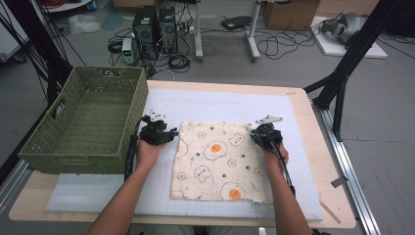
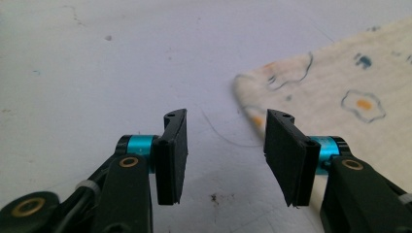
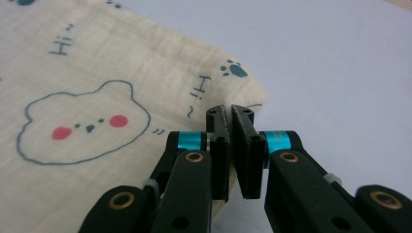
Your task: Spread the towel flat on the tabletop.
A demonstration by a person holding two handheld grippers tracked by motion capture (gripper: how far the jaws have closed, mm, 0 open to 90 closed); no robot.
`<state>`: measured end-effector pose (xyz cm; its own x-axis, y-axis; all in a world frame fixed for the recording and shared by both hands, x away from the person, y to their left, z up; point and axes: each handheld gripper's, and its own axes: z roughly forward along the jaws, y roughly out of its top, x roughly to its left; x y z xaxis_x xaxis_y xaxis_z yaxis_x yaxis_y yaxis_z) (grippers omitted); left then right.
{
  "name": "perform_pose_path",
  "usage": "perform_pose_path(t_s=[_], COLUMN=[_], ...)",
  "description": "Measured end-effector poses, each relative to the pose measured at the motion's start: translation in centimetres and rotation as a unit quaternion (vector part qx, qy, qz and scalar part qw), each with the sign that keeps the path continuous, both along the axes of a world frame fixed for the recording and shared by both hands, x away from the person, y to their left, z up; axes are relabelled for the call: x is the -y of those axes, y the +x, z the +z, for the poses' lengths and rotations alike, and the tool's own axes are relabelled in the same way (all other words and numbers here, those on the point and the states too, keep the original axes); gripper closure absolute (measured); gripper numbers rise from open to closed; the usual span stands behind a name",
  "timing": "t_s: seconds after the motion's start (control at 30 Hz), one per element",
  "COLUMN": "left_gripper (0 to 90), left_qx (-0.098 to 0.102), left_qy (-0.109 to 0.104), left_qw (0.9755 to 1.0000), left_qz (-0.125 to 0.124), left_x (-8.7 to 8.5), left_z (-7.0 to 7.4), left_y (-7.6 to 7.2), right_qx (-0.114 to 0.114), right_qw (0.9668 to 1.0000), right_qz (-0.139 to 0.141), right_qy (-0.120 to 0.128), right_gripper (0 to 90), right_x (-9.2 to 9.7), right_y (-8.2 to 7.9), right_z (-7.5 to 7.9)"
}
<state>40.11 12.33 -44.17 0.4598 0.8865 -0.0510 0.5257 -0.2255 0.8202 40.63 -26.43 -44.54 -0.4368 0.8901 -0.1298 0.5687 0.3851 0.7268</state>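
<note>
A cream cloth (image 1: 215, 161) printed with eggs, bears and paw marks lies flat on the white mat (image 1: 220, 105). My left gripper (image 1: 170, 133) sits at the cloth's far left corner. In the left gripper view it (image 2: 227, 119) stands open over bare mat, and the cloth (image 2: 350, 73) starts at its right jaw. My right gripper (image 1: 253, 133) is at the cloth's far right corner. The right gripper view shows it (image 3: 229, 110) with its jaws pressed together on the edge of the cloth (image 3: 97, 73), just below the corner.
A green woven basket (image 1: 134, 112) stands at the table's left, close to my left hand. The wooden table edge (image 1: 313, 127) runs along the right. Beyond the table, computers, cables and stand legs sit on the floor.
</note>
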Motion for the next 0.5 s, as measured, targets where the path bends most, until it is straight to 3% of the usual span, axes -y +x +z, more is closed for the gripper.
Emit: perform_pose_path(t_s=[0.03, 0.17, 0.27, 0.33, 0.5], left_gripper=[52.1, 53.1, 53.3, 53.3, 52.9], left_qx=[0.001, 0.006, -0.005, -0.009, -0.016], left_qy=[0.000, -0.001, -0.003, 0.005, -0.002], left_qw=[1.0000, 0.9999, 0.9999, 0.9998, 0.9996], left_qz=[-0.002, -0.012, -0.012, -0.016, -0.025], left_x=[0.1, 0.8, 1.1, 1.5, 2.0], left_z=[0.0, 0.0, -0.5, -0.7, -0.9], left_y=[0.0, 0.1, 0.3, 0.3, 0.4], right_qx=[-0.004, 0.001, 0.019, 0.018, 0.023], right_qw=[0.9998, 0.9993, 0.9986, 0.9982, 0.9966], right_qz=[-0.011, -0.004, 0.002, 0.009, 0.030], right_qy=[0.013, 0.036, 0.050, 0.057, 0.073], right_gripper=[83.9, 70.2, 64.3, 61.1, 51.1], right_x=[0.5, 0.7, 0.9, 1.1, 1.8], right_y=[0.0, -0.3, -0.9, -1.4, -3.0], right_z=[0.0, 0.4, 1.1, 1.5, 1.8])
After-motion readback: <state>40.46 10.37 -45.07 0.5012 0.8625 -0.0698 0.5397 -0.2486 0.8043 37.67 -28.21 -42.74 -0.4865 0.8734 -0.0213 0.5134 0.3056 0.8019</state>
